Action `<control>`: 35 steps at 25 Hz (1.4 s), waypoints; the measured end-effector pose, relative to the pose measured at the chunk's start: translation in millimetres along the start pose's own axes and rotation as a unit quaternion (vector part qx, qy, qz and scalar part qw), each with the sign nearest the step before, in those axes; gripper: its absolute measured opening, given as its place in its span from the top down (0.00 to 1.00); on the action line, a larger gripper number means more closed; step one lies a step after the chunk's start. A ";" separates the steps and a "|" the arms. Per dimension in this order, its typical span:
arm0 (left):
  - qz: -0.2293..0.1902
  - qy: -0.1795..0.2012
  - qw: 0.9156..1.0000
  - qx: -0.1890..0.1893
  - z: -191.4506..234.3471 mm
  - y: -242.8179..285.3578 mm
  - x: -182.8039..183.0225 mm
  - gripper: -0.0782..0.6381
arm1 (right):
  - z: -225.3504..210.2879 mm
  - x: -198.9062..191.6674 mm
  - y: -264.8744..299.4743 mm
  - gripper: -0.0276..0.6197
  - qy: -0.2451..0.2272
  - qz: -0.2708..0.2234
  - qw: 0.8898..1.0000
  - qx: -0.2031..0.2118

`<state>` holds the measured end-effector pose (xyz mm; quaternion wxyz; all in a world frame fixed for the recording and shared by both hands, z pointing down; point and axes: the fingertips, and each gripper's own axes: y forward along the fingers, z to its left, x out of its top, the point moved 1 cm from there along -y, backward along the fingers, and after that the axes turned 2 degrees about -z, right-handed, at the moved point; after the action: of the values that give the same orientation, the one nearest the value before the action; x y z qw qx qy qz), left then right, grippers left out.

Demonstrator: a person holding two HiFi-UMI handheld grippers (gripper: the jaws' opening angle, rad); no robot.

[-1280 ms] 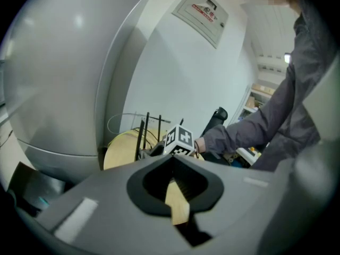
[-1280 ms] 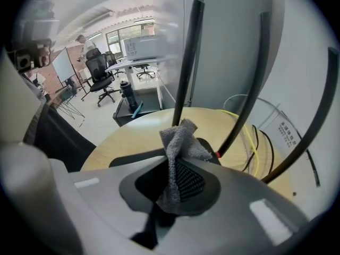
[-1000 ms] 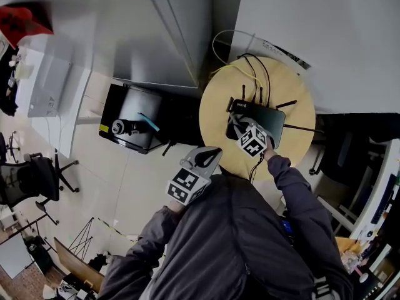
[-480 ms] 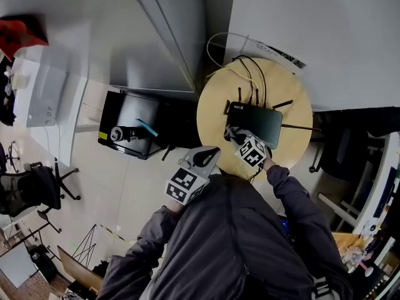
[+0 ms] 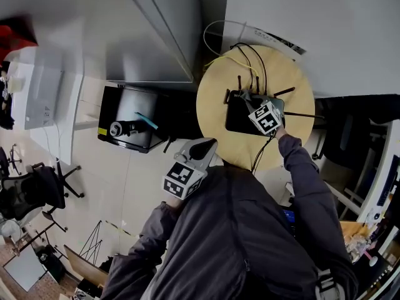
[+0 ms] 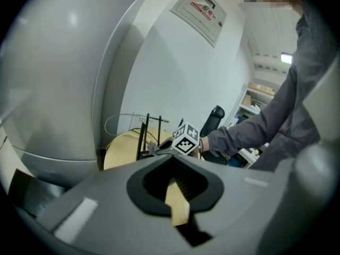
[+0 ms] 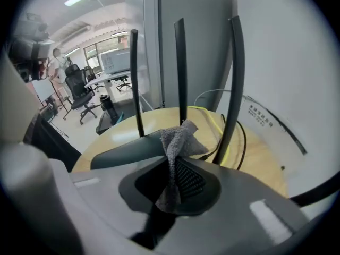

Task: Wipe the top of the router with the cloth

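Note:
A black router (image 5: 237, 119) with upright antennas (image 7: 180, 68) lies on a round wooden table (image 5: 215, 99). My right gripper (image 5: 250, 100) is over the router's far part, near the antennas, shut on a grey cloth (image 7: 179, 138). The cloth bunches out ahead of the jaws, just above the router's dark top (image 7: 125, 152). My left gripper (image 5: 201, 147) hangs off the table's near edge, close to the person's body. Its jaws stand together with nothing held, and it looks towards the table (image 6: 125, 147) and the right gripper's marker cube (image 6: 187, 138).
Yellow and black cables (image 5: 244, 61) run off the table's far side to the white wall. A black case (image 5: 128, 127) with loose items sits on the floor to the left, beside a grey partition (image 5: 156, 36). An office chair (image 5: 40, 189) stands further left.
The right gripper has carried the cloth from the router's near-left corner across its top towards the far right, by the antennas. The left gripper has stayed put.

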<state>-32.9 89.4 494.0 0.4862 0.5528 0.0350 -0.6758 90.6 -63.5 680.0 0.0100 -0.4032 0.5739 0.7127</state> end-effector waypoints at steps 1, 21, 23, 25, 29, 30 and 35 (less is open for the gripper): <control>0.000 -0.001 1.000 0.001 0.2 0.3 0.1 0.89 | -3.9 1.7 2.0 0.91 -0.010 0.002 1.000 -0.007; 0.014 0.010 1.000 -0.012 -8.0 17.3 3.8 0.89 | 42.4 -26.2 -11.5 0.91 0.017 0.000 0.999 0.038; 0.016 0.014 1.000 -0.017 -8.3 19.1 4.6 0.89 | 52.5 -31.5 -15.1 0.91 0.021 -0.003 0.999 0.041; 0.017 0.016 0.999 -0.022 -8.0 20.5 5.8 0.89 | 61.2 -35.7 -18.8 0.91 0.032 -0.007 0.998 0.045; 0.020 0.020 0.999 -0.029 -7.6 22.2 7.3 0.89 | 76.7 -43.9 -27.5 0.91 0.034 -0.008 0.998 0.052; 0.021 0.021 0.999 -0.030 -7.7 21.9 7.3 0.89 | 81.0 -45.7 -29.6 0.91 0.034 -0.009 0.998 0.054; 0.020 0.023 0.999 -0.033 -5.7 20.0 7.8 0.89 | 99.7 -55.7 -35.7 0.91 0.052 -0.012 0.997 0.062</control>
<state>-14.2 77.4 495.5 0.5167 0.5526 0.0577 -0.6515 89.1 56.0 685.3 0.0136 -0.4451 0.6118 0.6537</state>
